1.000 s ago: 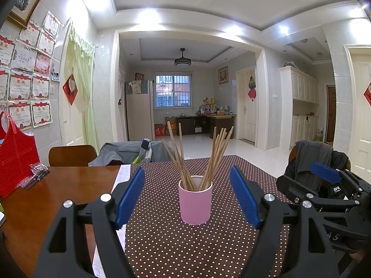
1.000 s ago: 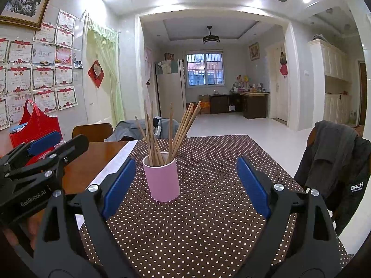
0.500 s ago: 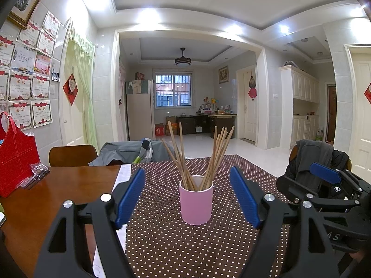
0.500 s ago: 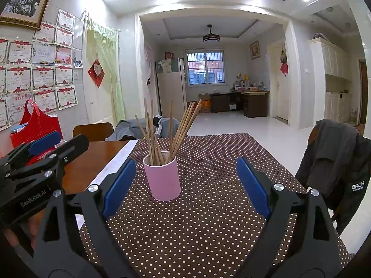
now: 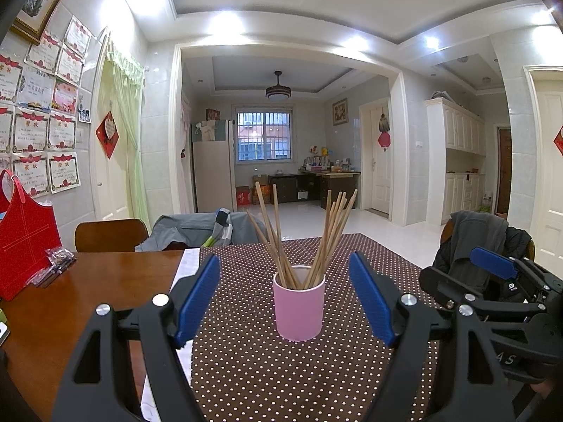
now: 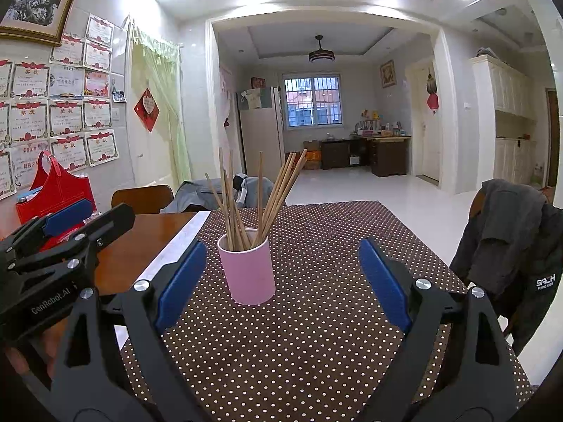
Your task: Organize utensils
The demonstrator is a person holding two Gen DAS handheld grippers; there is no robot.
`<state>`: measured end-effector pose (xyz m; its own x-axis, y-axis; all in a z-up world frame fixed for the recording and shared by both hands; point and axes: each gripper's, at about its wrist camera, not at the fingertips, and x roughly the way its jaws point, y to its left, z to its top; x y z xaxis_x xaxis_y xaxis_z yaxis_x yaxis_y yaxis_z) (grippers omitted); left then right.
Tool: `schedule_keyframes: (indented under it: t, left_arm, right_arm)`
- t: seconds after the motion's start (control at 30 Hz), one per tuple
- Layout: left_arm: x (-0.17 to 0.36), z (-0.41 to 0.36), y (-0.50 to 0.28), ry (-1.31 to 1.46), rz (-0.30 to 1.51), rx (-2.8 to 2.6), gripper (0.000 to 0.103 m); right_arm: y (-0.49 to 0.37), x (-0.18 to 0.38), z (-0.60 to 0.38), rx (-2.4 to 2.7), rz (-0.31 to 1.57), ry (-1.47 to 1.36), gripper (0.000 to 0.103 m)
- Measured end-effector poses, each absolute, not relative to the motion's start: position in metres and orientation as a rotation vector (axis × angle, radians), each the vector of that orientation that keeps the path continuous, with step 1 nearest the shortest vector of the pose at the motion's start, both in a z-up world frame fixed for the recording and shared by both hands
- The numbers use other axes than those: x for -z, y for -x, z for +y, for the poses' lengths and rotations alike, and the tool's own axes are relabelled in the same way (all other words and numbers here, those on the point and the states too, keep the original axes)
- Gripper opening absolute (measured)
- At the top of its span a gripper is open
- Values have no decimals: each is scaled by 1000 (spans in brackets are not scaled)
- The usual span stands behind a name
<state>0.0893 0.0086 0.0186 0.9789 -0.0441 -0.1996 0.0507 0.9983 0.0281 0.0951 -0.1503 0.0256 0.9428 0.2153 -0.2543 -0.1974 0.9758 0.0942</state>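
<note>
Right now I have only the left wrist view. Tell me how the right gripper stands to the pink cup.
Observer: In the right wrist view, the right gripper has its jaws wide apart with nothing between them. The pink cup stands ahead, left of their middle.
Operator: Check the chopsticks from that side.
Observer: The chopsticks lean out in two fans, with one near upright between them.
Operator: Report my left gripper as seen from outside.
Observer: The left gripper shows side-on, left of the cup and apart from it.
</note>
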Motion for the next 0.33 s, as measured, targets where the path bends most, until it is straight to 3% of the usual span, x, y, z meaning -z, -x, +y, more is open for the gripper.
schedule_keyframes:
  t: [0.33]
  left_arm:
    - [5,19,-119,-52,347,12,75]
  right_arm:
    - [-126,-8,-156,-194,370,-35,88]
